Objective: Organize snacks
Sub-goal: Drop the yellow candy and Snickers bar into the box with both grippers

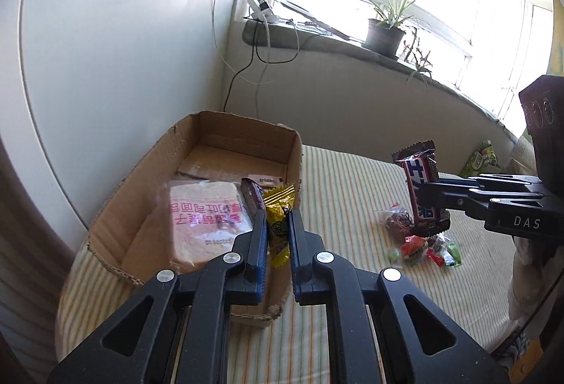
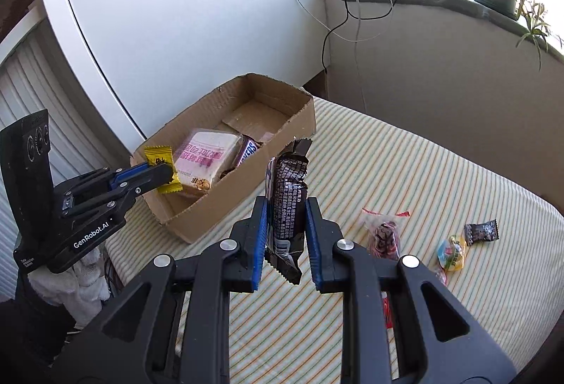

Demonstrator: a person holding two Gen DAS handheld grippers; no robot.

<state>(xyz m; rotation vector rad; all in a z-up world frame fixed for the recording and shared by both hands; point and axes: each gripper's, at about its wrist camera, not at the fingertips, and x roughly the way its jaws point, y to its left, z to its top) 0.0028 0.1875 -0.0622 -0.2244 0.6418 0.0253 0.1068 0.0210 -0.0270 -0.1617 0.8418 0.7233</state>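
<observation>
On the striped cloth (image 2: 405, 172), at its left end against the white wall, the box (image 2: 225, 207) stood open with a pale bread pack (image 2: 202, 158) and a dark bar (image 2: 248, 149) already lying in it. Just above the box's near corner the left gripper (image 1: 277, 225) was clenched on a yellow sachet (image 1: 278, 229), the packet pinched flat between the blue pads and standing on end, held clear of the cardboard. To the right of the box the right gripper (image 2: 286, 225) was grasping a brown bar (image 2: 287, 200) by its lower half, upright, the crimped top sticking up above the fingers and the whole thing lifted off the cloth. Further right, a loose heap of sweets (image 1: 419, 243) lay on the cloth, among them a clear bag (image 2: 382, 236) of dark pieces, a yellow-green candy (image 2: 453, 251) and a small black wrapper (image 2: 481, 230). The step in hand looked like the carry: both items picked and raised, neither yet in the box. The sachet seemed closest, so the next move probably called for bringing it over the free floor in front of the bread pack, lowering it inside the walls and letting go; the brown bar would then need to cross the right wall of the box and be laid down beside the dark bar, ideally tipped flat so that it would not lean on the rim. The heap on the right was still left to sort.
</observation>
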